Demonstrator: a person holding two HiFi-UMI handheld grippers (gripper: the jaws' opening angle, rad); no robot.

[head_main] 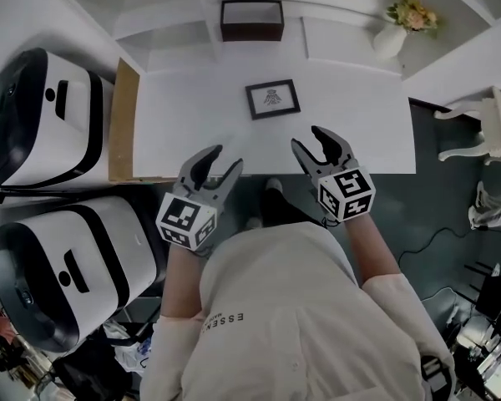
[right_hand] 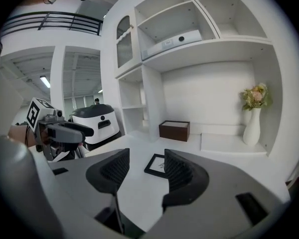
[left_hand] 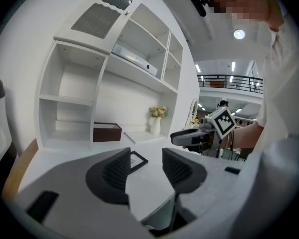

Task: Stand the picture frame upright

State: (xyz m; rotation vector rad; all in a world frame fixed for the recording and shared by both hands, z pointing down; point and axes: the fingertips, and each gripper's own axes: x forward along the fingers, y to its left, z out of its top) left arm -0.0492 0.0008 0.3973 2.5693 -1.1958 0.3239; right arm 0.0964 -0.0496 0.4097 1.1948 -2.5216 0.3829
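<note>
A small black picture frame (head_main: 272, 98) lies flat on the white table (head_main: 184, 115), near its middle. It also shows past the jaws in the left gripper view as a dark frame (left_hand: 137, 160) and in the right gripper view as the frame (right_hand: 156, 165). My left gripper (head_main: 220, 164) hovers at the table's near edge, open and empty. My right gripper (head_main: 310, 142) is also open with nothing between its fingers, a little nearer the frame.
A dark brown box (head_main: 251, 20) sits on the shelf behind the table. A white vase with flowers (head_main: 398, 28) stands at the back right. Two white machines (head_main: 54, 115) stand left of the table. A white chair (head_main: 493, 128) is at the right.
</note>
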